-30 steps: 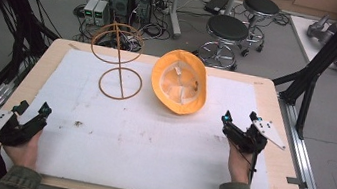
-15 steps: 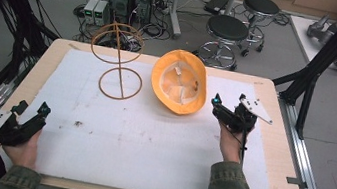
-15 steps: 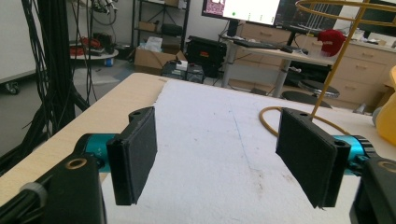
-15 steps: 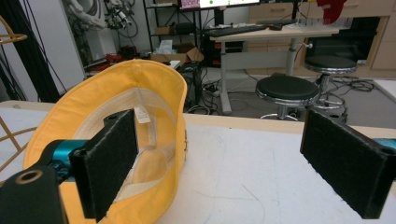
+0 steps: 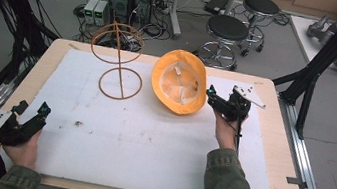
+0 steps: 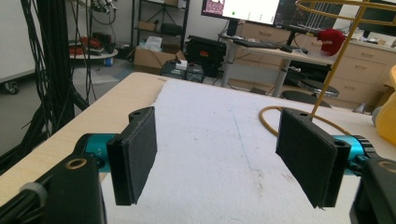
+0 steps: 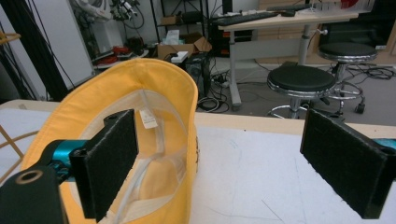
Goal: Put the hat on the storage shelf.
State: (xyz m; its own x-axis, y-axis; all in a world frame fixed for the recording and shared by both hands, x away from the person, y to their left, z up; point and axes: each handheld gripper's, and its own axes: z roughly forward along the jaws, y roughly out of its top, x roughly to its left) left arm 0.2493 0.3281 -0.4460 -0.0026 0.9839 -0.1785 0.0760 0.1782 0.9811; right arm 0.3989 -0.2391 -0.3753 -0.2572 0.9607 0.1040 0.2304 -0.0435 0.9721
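Lying upside down at the table's twelve o'clock, the yellow cap (image 5: 180, 82) has the right gripper (image 5: 219, 103) at its three o'clock, jaws wide astride the rim; close squarely. The left gripper (image 5: 26, 119) waits spread at seven o'clock.

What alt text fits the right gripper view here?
The right hand-held gripper is open, its jaws straddling the rim of a yellow cap lying inside-up on a white mat; black stools stand beyond.
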